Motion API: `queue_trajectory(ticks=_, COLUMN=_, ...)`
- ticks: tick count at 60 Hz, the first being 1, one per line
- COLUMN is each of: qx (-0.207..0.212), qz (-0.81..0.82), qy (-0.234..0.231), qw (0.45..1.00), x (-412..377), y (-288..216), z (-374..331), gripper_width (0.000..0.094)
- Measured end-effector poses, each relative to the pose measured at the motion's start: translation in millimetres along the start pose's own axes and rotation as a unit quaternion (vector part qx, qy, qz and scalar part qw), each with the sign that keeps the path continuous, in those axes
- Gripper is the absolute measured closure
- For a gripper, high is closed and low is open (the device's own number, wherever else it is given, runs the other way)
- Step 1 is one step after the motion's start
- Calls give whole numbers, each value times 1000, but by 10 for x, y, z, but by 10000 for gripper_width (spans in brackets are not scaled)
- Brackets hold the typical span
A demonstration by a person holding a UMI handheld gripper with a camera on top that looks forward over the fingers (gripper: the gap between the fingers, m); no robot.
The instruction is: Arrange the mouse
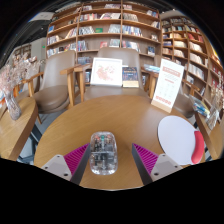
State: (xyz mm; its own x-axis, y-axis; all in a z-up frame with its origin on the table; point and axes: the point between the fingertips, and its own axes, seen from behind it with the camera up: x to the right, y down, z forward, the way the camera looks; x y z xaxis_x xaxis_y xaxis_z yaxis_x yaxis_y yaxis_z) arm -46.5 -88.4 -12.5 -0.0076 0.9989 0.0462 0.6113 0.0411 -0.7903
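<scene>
Round wooden table (100, 120), mouse (103, 152) between wide-open claw (104, 160) fingers (untouched), white mousepad (178, 138) alongside.

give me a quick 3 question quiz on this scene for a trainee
1. True or false: the mouse lies between the gripper's fingers.
2. What does the mouse rest on? A) a chair B) the round wooden table C) a shelf
3. What white thing lies on the table beyond the right-hand finger?

Key: 1 true, and it is not clear whether the pads press on it. 2 B. 3 a round white mat.
</scene>
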Motion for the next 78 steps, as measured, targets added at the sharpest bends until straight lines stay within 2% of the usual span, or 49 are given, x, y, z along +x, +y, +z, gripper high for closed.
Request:
queue_trajectory(ticks=6, qx=-2, qz=7, qy=-5, qw=1000, x=-12, y=-23, z=47, gripper_width=110)
queue_trajectory(ticks=12, qx=-3, qz=14, qy=-13, qw=1000, x=-47, y=-26, z=67, gripper_width=207)
queue_trajectory(ticks=15, qx=-3, qz=10, qy=-17, qw=1000, x=-79, y=-29, z=77, gripper_width=306)
queue_trajectory(ticks=16, qx=-2, qz=7, qy=-20, qw=1000, x=-92, y=-38, z=84, gripper_width=375)
queue_trajectory(ticks=17, qx=-3, qz=7, qy=-20, qw=1000, x=-91, y=-38, z=78, gripper_width=481)
queue_trajectory(ticks=21, qx=-8, qz=18, qy=-14, qw=1000, x=-70, y=-40, z=74, gripper_width=516)
queue_trajectory(ticks=23, qx=-9, qz=25, qy=-14, qw=1000, x=-63, y=-51, z=47, gripper_width=524)
queue_trajectory(ticks=35, qx=55, qz=21, qy=-17, qw=998, x=315, y=-598, z=-404, gripper_width=530)
queue_trajectory(ticks=41, qx=62, qz=39, qy=-18, qw=997, x=817, y=-821, z=-548, gripper_width=530)
queue_trajectory(ticks=45, qx=72, qz=34, qy=1, qw=997, x=1312, y=-925, z=-546, gripper_width=531)
queue_trajectory(ticks=52, qx=59, qz=21, qy=52, qw=997, x=2104, y=-791, z=-340, gripper_width=533)
queue_trajectory(ticks=59, qx=28, qz=32, qy=58, qw=997, x=2517, y=-461, z=-93, gripper_width=534)
queue_trajectory(ticks=64, qx=16, qz=40, qy=45, qw=998, x=2584, y=-270, z=44, gripper_width=531)
queue_trajectory(ticks=73, qx=9, qz=53, qy=46, qw=997, x=2629, y=-117, z=153, gripper_width=531)
queue_trajectory(ticks=78, qx=4, qz=63, qy=39, qw=997, x=2595, y=-62, z=190, gripper_width=489)
